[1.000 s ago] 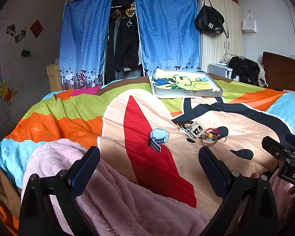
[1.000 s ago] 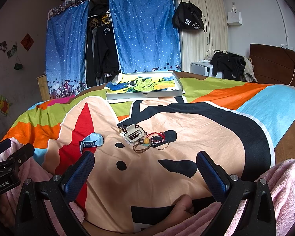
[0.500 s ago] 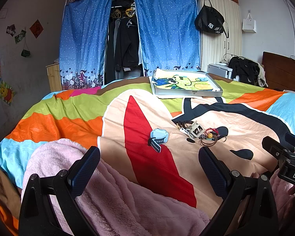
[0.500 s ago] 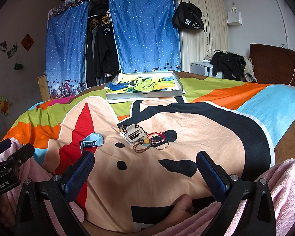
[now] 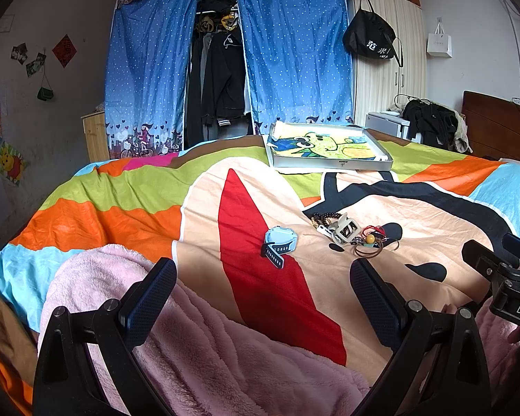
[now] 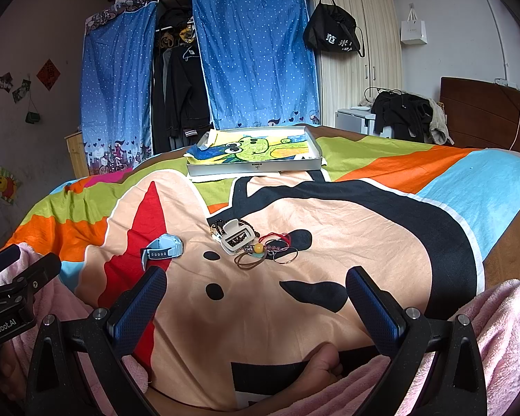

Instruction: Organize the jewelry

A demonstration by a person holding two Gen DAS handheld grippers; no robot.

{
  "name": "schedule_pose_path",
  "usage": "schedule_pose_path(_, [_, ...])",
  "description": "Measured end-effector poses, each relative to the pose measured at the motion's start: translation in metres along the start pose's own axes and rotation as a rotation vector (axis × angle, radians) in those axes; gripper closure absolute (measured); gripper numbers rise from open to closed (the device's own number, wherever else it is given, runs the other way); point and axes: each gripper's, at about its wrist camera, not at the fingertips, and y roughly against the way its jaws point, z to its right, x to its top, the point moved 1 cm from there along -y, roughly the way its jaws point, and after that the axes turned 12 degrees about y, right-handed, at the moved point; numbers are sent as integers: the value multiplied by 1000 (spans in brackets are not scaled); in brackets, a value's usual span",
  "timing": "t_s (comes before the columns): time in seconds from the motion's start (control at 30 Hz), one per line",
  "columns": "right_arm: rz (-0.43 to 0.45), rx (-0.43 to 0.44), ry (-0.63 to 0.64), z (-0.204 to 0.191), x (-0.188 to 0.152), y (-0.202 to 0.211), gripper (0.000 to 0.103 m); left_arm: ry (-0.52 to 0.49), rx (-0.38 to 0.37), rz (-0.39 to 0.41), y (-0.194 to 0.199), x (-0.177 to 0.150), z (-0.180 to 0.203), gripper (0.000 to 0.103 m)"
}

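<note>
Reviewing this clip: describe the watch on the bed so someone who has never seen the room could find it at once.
Start from the colourful cartoon bedspread and find its red wedge. The pale blue watch lies at that wedge's edge, apart from and left of the jewelry pile. It is the only blue piece, with a dark strap end curling beneath it, while the neighbours are a white hair claw, beads and thin bangles.

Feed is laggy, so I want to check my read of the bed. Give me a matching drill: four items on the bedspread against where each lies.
Items:
1. blue watch
2. white hair claw
3. thin metal bangle
4. shallow grey tray

Places:
A. far end of the bed, near the curtains
B. alone on the red patch's edge, left of the pile
C. right edge of the pile
D. on the dark beads, in the pile

Pairs: 1-B, 2-D, 3-C, 4-A
</note>
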Motion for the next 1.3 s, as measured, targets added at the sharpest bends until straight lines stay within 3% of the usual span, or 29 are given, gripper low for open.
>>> schedule_pose_path(0.63, [0, 0, -1, 1, -1, 1, 0, 2, 3, -10, -1, 1, 0, 5])
schedule_pose_path(1.3, [-86, 27, -171, 34, -1, -12, 0, 0, 94, -178, -56, 19, -7, 5])
